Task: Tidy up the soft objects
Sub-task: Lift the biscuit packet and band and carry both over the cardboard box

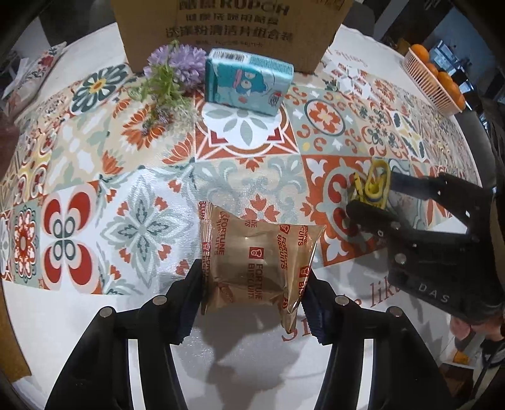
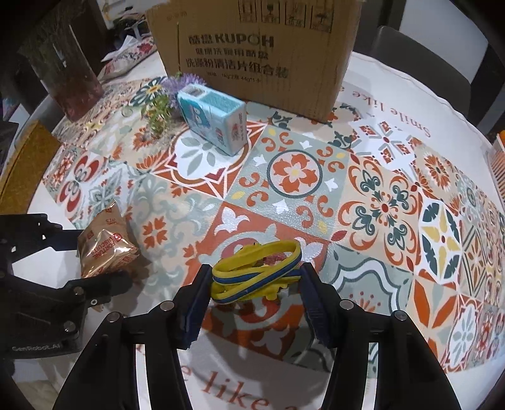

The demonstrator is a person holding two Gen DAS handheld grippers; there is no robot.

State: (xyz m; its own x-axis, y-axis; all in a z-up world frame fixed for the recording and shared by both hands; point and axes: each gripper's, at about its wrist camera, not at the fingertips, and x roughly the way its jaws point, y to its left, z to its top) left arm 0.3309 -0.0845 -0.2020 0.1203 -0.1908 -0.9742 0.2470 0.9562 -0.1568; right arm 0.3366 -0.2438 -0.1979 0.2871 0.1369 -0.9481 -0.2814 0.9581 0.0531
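My left gripper is shut on a brown Fortune Biscuits packet, its pads pressing both sides; the packet also shows in the right wrist view. My right gripper is closed around a bundle of yellow-and-blue bands, also visible in the left wrist view. A blue tissue pack stands before the cardboard box, next to purple artificial flowers. The right wrist view also shows the tissue pack, box and flowers.
A patterned tablecloth covers the round table. A basket of oranges sits at the far right edge. A patterned tissue pouch and a dark vase stand at the far left.
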